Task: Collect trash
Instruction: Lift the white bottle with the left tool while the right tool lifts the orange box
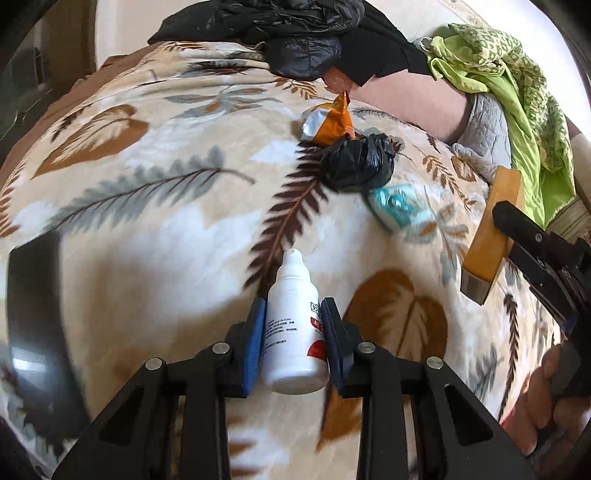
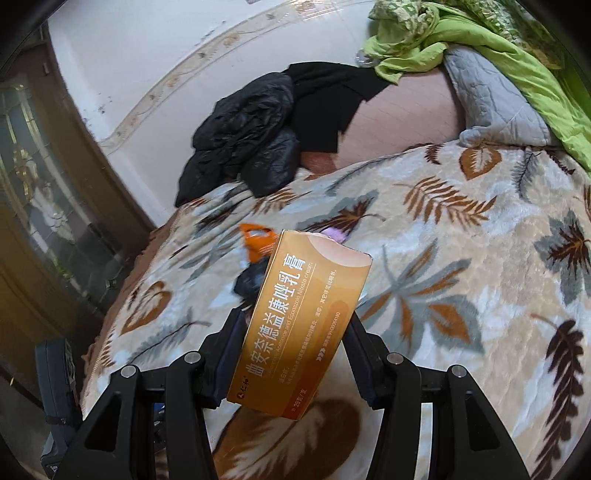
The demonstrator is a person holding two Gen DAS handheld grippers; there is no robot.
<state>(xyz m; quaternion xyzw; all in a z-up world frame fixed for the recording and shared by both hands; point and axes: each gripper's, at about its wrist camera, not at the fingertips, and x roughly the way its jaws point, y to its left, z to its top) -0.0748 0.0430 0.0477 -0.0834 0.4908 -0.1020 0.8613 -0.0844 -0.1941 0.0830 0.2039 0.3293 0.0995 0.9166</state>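
Observation:
My left gripper is shut on a small white plastic bottle with a red and white label, held above the leaf-patterned blanket. My right gripper is shut on an orange cream box; box and gripper also show at the right of the left wrist view. On the blanket lie an orange snack wrapper, a balled black plastic bag and a crumpled blue-white wrapper. The orange wrapper and black bag show behind the box.
A black jacket lies at the far end of the bed. A green cloth and a grey quilted pillow lie at the right. A dark curved object is at the left edge. A wooden door stands left.

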